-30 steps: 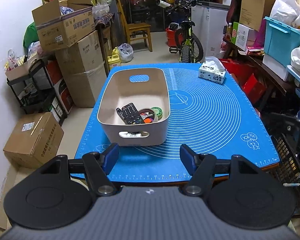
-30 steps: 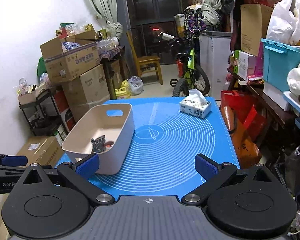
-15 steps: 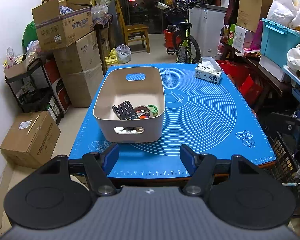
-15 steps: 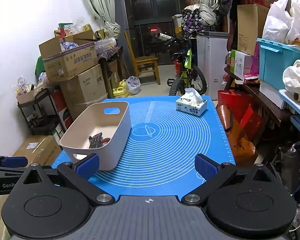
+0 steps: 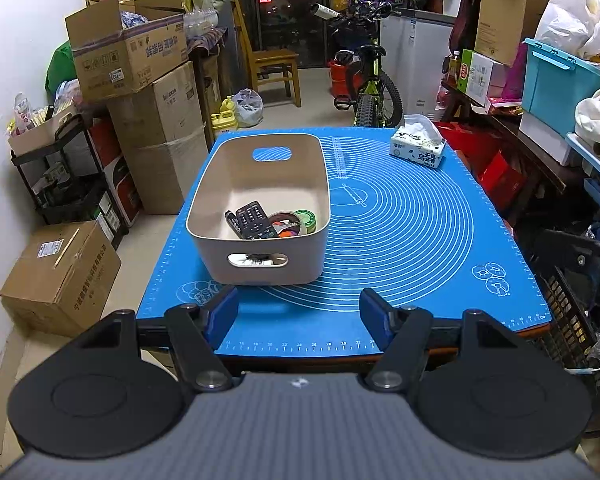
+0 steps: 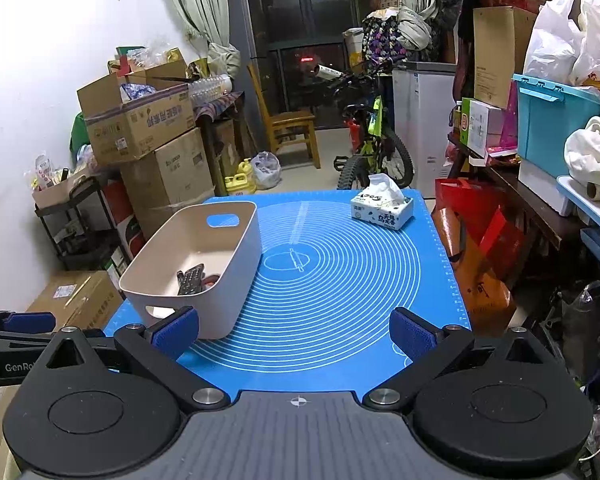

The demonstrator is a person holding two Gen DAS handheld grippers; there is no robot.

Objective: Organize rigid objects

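A beige plastic bin [image 5: 216, 184] stands on the left part of the blue mat [image 5: 412, 232]. In it lie a black remote [image 5: 254, 221], a tape roll [image 5: 284, 220], a green round tin [image 5: 306, 219] and other small items. The bin also shows in the right wrist view [image 6: 240, 264], with the remote [image 6: 191, 279] inside. My left gripper [image 5: 300, 314] is open and empty, held back at the table's near edge in front of the bin. My right gripper [image 6: 294, 334] is open and empty, over the near edge, right of the bin.
A tissue box [image 5: 418, 148] sits at the mat's far right corner, also in the right wrist view [image 6: 382, 210]. Cardboard boxes [image 5: 140, 80] and a shelf stand left of the table. A bicycle [image 5: 368, 80] is behind it. A black crate [image 5: 580, 280] and storage stand to the right.
Both grippers have drawn back from the table, so the bin and mat look farther away. Both stay open and empty. The bin's contents have not moved.
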